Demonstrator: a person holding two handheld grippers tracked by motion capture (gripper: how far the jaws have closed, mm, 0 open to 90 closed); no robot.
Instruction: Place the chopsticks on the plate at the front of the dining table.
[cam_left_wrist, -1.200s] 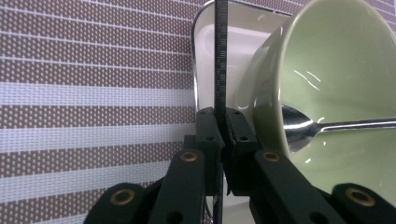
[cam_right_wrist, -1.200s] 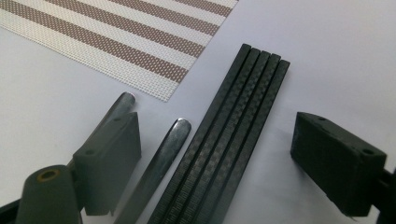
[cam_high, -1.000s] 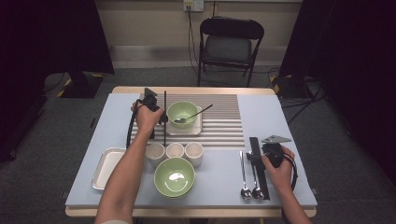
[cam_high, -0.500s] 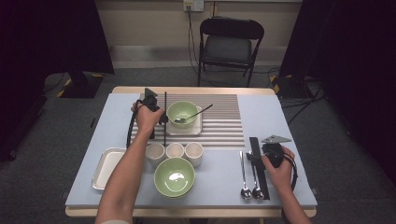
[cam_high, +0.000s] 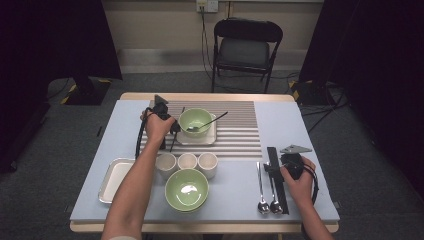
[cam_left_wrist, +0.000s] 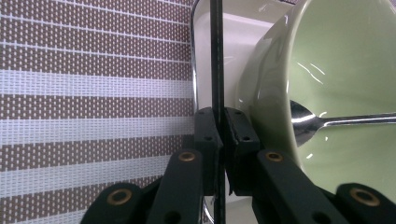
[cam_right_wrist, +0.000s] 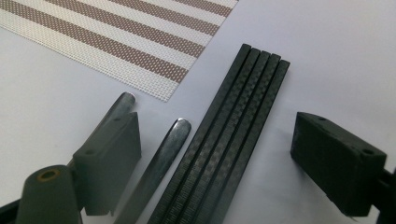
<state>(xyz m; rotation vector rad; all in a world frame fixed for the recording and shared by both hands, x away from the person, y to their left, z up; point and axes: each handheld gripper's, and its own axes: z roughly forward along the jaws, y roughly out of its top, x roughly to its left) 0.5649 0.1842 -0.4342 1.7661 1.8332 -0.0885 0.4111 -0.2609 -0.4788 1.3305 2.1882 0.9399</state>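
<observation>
Spoon (cam_high: 206, 123) in bowl (cam_high: 195, 121) — on tray (cam_high: 211, 136)

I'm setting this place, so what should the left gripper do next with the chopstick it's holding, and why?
Probably lower the black chopstick flat onto the striped mat, just left of the white plate, then open. The left gripper is shut on it beside the green bowl, so easing down slowly should avoid nudging plate or bowl. The right gripper sits open over the other chopsticks.
</observation>
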